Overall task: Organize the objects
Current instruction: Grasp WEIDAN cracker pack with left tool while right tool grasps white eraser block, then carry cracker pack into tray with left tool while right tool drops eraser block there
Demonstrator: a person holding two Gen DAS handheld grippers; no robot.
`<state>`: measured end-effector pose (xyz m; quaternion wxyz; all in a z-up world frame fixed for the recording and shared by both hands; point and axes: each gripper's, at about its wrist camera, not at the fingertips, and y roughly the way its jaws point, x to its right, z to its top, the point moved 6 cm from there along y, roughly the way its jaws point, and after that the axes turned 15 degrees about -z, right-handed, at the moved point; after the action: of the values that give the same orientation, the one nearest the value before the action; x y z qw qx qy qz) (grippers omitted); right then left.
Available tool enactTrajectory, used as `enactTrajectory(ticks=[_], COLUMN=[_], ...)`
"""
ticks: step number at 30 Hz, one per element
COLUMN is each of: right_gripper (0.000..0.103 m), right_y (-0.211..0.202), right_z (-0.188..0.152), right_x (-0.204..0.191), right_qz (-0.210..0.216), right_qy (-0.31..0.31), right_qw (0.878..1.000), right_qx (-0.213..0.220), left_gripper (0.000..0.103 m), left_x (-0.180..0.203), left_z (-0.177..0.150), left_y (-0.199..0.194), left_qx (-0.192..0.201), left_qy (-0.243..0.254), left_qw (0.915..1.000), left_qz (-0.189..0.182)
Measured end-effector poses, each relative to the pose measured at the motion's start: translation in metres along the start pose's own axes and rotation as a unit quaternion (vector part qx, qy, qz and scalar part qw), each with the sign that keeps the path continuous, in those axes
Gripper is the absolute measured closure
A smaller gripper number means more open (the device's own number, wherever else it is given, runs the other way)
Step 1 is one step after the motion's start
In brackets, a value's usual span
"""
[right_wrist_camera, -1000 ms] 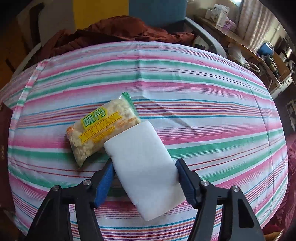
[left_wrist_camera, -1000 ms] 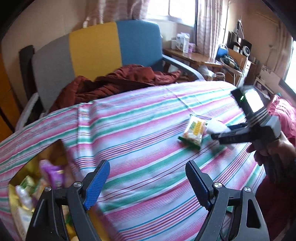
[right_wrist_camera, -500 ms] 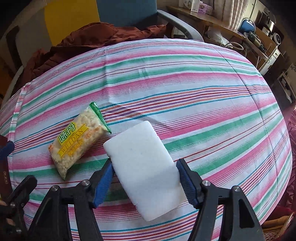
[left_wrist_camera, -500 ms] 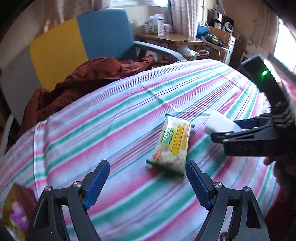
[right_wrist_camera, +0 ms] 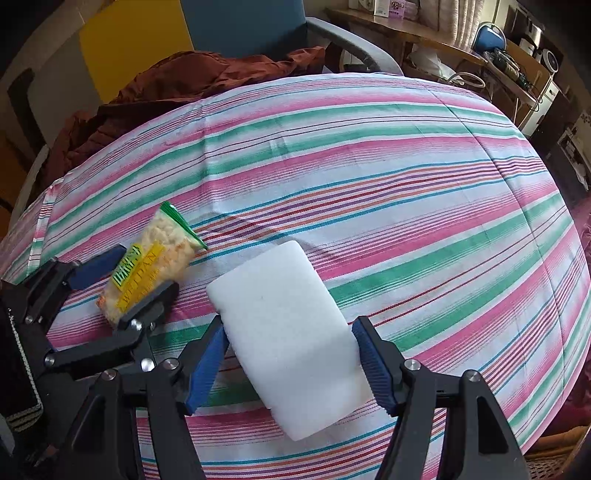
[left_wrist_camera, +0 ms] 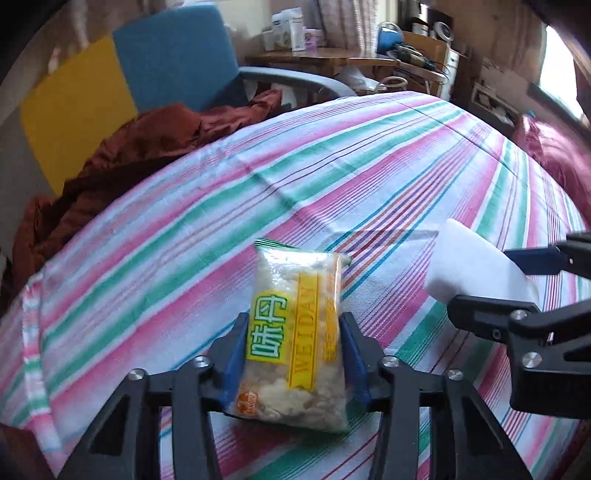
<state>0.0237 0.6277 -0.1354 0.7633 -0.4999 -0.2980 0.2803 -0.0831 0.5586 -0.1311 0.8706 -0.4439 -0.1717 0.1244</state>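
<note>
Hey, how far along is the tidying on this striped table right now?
Nothing looks put away yet. In hand: the left gripper is closing around the snack packet, and the right gripper grips the white sponge. Both things are at the striped tablecloth. Left: lifting them and putting them where they belong.

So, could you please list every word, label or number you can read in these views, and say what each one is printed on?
"味丹": green characters on the snack packet.
"WEIDAN": yellow band on the same packet.
Small round logo at the packet's lower corner: too small to read.
Boxes on the far desk: print too blurred to read.
White block: no text.
</note>
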Motion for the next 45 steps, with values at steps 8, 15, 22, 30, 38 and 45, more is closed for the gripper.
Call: enactTrajectory(ticks=[8,15,22,30,38,45], right_gripper=[0.034,0.034,0.034,0.034,0.034,0.034], right_y=[-0.016,-0.025,-0.037,-0.040,-0.029,-0.029], right_z=[-0.005,-0.018,-0.033,-0.042,-0.046,-0.047], right_x=[-0.018,-0.054,-0.083,-0.096,-0.100,-0.101], right_qz=[0.036,0.082,0.107,0.110,0.080,0.071], right_qy=[-0.034,-0.107,-0.173,-0.203,-0.223,-0.232], right_qw=[0.998,0.990,0.978,0.971,0.970,0.969], right_qx=[0.029,0.035,0.053,0.059,0.052,0.056], left_gripper=[0.057,0.056,0.056,0.055,0.055,0.055], left_x=[-0.006,-0.024,-0.024,-0.022,-0.022,-0.021], left_z=[-0.033,-0.094,-0.131,-0.134,-0.133,-0.133], left_y=[-0.024,-0.071,-0.094,-0.095,-0.093,-0.093], left_qx=[0.006,0.045,0.077,0.090,0.091,0.091], left_qy=[-0.056,-0.106,-0.106,-0.105,-0.103,-0.100], left_qw=[0.9984,0.9919,0.9888,0.9879,0.9881,0.9882], left_qz=[0.008,0.054,0.072,0.071,0.069,0.071])
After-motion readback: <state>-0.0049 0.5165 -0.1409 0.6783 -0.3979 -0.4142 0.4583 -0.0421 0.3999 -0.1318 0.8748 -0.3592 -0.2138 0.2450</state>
